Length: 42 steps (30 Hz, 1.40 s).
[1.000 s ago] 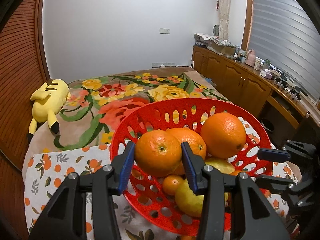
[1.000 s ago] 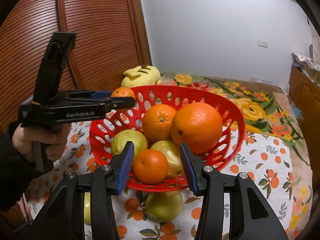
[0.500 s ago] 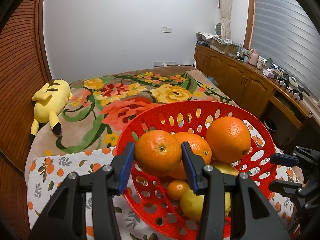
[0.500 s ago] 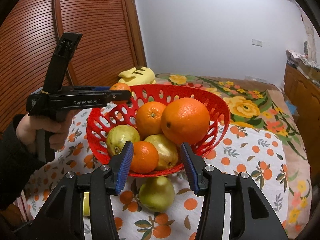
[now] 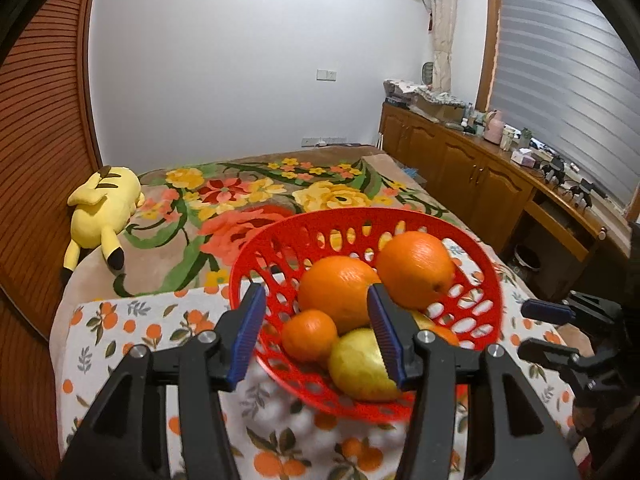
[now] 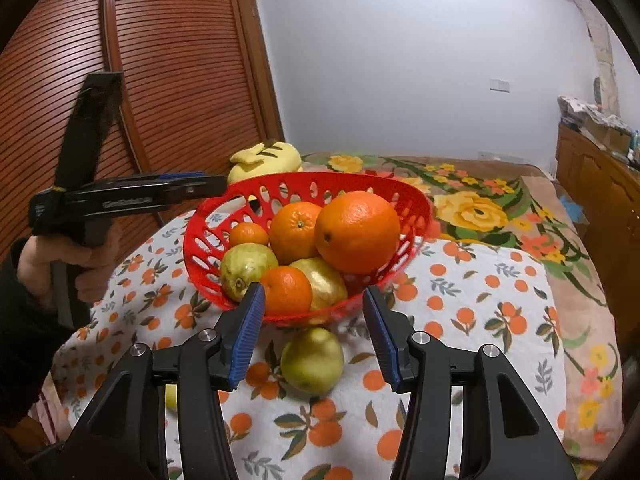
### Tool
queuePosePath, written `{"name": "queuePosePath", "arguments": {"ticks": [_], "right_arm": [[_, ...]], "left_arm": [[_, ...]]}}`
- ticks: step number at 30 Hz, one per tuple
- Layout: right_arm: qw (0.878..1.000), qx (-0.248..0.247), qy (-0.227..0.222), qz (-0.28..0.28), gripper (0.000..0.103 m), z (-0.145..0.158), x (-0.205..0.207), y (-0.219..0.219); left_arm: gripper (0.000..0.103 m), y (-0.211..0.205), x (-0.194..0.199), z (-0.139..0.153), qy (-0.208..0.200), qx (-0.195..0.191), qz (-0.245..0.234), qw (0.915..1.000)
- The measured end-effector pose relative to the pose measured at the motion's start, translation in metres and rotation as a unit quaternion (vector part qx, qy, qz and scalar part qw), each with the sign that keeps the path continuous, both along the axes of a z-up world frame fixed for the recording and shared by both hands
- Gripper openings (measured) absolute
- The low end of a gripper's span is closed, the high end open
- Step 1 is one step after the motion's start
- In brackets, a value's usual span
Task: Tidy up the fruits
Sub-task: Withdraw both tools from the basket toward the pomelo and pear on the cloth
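A yellow plush toy (image 5: 102, 210) lies at nine o'clock on the floral blanket (image 5: 256, 196); brown wooden cabinets (image 5: 472, 176) run toward three o'clock

Home bedroom, floral bedspread (image 5: 248, 200), yellow plush toy (image 5: 102, 208), wooden cabinets (image 5: 460, 164), window blind (image 5: 560, 80)

Left wrist view: looked along its own fingers from close beside the red basket (image 5: 362, 216), facing the bed and far wall, cabinets at right. Right wrist view: set lower and slightly further back from the red basket (image 6: 308, 184), facing the slatted wardrobe doors. Both shared the basket, its fruit and the printed cloth (image 6: 472, 292).
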State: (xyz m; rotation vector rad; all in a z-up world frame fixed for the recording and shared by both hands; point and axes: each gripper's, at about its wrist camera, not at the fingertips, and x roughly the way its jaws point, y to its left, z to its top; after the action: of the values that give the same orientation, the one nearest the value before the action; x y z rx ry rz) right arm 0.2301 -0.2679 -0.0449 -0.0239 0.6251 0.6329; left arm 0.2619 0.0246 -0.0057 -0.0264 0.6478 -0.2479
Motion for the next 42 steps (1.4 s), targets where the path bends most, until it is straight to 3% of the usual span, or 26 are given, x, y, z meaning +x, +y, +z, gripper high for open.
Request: {"name": "queuePosePath", "arguments": {"ticks": [11, 20, 33, 42], "right_arm": [[1.000, 0.000, -0.005, -0.018, 0.054, 0.000, -0.033, -0.014], [1.000, -0.002, 0.000, -0.031, 0.059, -0.010, -0.058, -0.018], [0.999, -0.008, 0.026, -0.039, 0.063, -0.038, -0.066, -0.019], [0.998, -0.010, 0.045, -0.036, 0.063, -0.056, -0.066, -0.014]], "left_arm": [[0.054, -0.008, -0.055, 0.004, -0.005, -0.001, -0.005, 1.0000], [0.055, -0.016, -0.090, -0.012, 0.008, 0.003, -0.005, 0.9999], [0.057, -0.034, -0.103, -0.064, 0.065, -0.002, -0.020, 0.9977], [0.057, -0.042, -0.110, -0.078, 0.082, -0.010, -0.029, 0.9961]]}}
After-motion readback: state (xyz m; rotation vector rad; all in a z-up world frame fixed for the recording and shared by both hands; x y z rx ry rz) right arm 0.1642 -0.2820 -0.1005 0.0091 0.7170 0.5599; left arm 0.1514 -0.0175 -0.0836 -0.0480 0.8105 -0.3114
